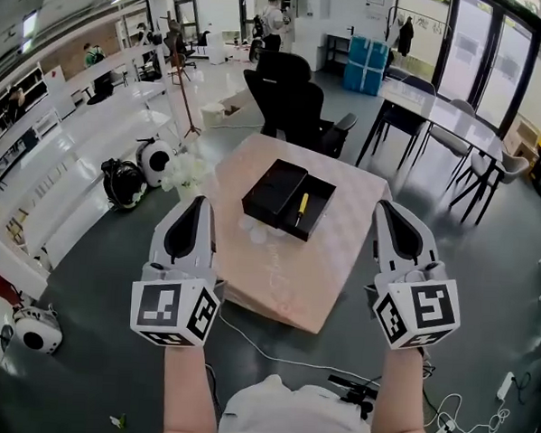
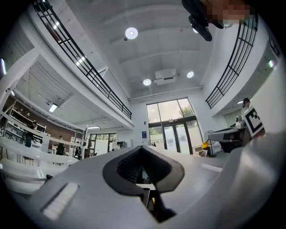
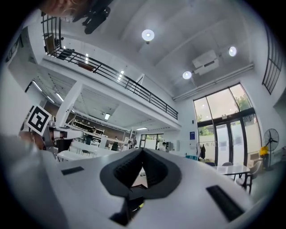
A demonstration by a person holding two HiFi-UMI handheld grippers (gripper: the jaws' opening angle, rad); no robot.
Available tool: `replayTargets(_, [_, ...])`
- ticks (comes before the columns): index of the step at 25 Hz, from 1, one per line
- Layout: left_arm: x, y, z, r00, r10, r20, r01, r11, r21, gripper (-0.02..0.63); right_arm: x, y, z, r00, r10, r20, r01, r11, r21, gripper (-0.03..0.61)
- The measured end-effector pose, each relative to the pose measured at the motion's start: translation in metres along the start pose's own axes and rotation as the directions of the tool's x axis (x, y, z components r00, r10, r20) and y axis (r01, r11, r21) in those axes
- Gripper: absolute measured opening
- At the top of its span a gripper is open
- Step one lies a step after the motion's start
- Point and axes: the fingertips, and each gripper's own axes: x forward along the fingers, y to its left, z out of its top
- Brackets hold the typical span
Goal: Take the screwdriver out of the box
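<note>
An open black box (image 1: 318,215) sits on the pale pink table (image 1: 285,284) in the head view, its lid (image 1: 274,191) lying just to its left. A yellow-handled screwdriver (image 1: 302,208) lies inside the box. My left gripper (image 1: 202,201) hangs over the table's near left side, short of the box, with its jaws together and nothing in them. My right gripper (image 1: 386,206) is held to the right of the box, off the table's right edge, also shut and empty. Both gripper views look slightly upward into the hall, and the jaw tips (image 2: 142,148) (image 3: 142,151) meet in each.
A black office chair (image 1: 290,99) stands behind the table. A long white table with chairs (image 1: 439,111) is at the right. Round black-and-white devices (image 1: 137,172) lie on the floor at the left, white flowers (image 1: 187,172) are by the table's left corner, and cables (image 1: 361,388) trail near my feet.
</note>
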Motion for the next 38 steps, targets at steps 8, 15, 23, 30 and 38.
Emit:
replayTargets(8, [0.049,0.03,-0.037,0.998,-0.035,-0.043,0.032,0.998,-0.05,0.011,0.054,-0.001,-0.036,0.996,-0.025,-0.091,0.025,1.0,-0.001,0.005])
replayTargets(15, [0.101,0.045,-0.072,0.996,-0.032,-0.08,0.025,0.997,-0.079,0.011,0.106,-0.024,-0.065,0.99,-0.041,-0.136,0.04,0.999,-0.011,0.005])
replayTargets(23, [0.171,0.042,-0.099,0.993,-0.025,-0.114,0.016,0.996,-0.085,0.011,0.171,-0.061,-0.093,0.987,0.011,-0.159,-0.002,0.999,0.052,0.011])
replayTargets(30, [0.21,0.041,-0.126,0.987,-0.001,-0.16,-0.013,0.997,-0.082,0.011,0.216,-0.073,-0.142,0.961,0.092,-0.259,-0.061,0.99,0.124,0.233])
replayTargets(38, [0.231,0.055,-0.151,0.977,-0.011,-0.214,-0.007,0.996,-0.085,0.011,0.252,-0.064,-0.209,0.909,0.11,-0.402,-0.038,0.982,0.183,0.221])
